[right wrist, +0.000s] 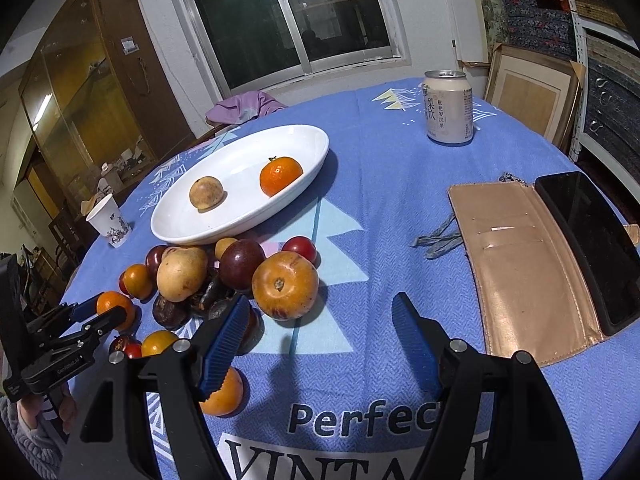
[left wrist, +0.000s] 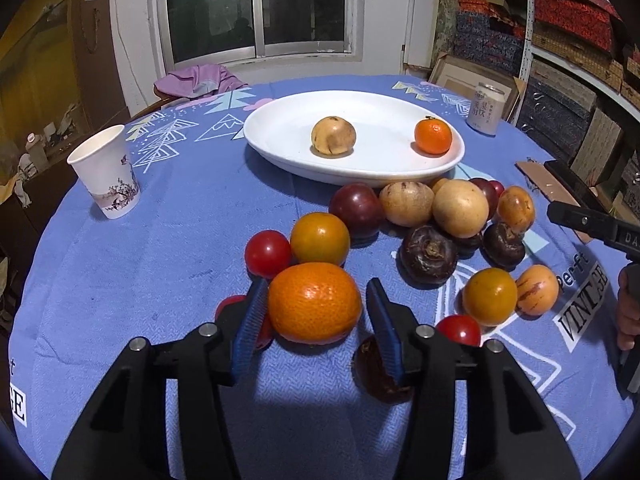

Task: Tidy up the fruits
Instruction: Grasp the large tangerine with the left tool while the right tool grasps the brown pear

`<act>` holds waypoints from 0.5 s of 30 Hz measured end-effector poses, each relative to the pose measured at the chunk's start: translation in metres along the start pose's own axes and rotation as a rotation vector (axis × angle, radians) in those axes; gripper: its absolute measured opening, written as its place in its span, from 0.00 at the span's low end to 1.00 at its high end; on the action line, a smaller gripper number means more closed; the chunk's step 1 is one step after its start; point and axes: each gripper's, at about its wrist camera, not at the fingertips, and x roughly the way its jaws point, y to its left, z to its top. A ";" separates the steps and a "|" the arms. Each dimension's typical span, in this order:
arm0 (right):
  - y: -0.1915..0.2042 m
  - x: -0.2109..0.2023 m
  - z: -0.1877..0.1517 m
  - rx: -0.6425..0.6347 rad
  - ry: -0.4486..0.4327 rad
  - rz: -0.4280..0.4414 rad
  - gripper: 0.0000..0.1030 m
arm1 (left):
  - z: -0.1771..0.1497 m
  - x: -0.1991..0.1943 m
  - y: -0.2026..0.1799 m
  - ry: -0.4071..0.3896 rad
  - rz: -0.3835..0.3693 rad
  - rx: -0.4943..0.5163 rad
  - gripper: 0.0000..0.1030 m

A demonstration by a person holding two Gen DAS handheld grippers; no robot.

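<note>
A white oval plate point(left wrist: 280, 128) point(right wrist: 180, 224) holds a tan round fruit point(left wrist: 333, 136) point(right wrist: 206, 193) and a small orange point(left wrist: 433, 135) point(right wrist: 280, 176). A pile of mixed fruit point(left wrist: 432, 216) point(right wrist: 224, 272) lies on the blue cloth in front of it. My left gripper point(left wrist: 316, 308) is open, its blue pads on either side of a large orange point(left wrist: 315, 303) point(right wrist: 116, 307) on the cloth, with a gap at the right pad. My right gripper point(right wrist: 320, 340) is open and empty over bare cloth, right of the pile, with a brown-orange fruit point(right wrist: 285, 285) just ahead.
A paper cup point(left wrist: 106, 172) point(right wrist: 109, 220) stands at the left. A drink can point(left wrist: 486, 109) point(right wrist: 448, 108) stands behind the plate at the right. A tan wallet point(right wrist: 520, 264) and a black phone point(right wrist: 592, 240) lie at the right.
</note>
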 end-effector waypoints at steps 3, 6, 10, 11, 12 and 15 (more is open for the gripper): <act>0.003 0.004 -0.001 -0.019 0.008 -0.015 0.73 | 0.001 0.001 0.000 -0.002 -0.008 -0.005 0.51; 0.005 0.009 -0.001 -0.033 0.018 -0.027 0.73 | 0.001 -0.001 0.002 -0.008 -0.006 -0.012 0.46; 0.007 0.013 0.003 -0.031 0.009 -0.024 0.73 | -0.001 -0.005 0.004 -0.019 -0.037 -0.037 0.46; 0.010 0.015 0.005 -0.037 0.007 -0.023 0.73 | -0.001 -0.006 0.003 -0.025 -0.043 -0.039 0.46; 0.012 0.017 0.006 -0.045 0.010 -0.019 0.73 | -0.001 -0.007 0.001 -0.030 -0.041 -0.033 0.46; 0.019 0.026 0.007 -0.062 0.045 0.012 0.64 | -0.001 -0.007 -0.002 -0.032 -0.043 -0.019 0.46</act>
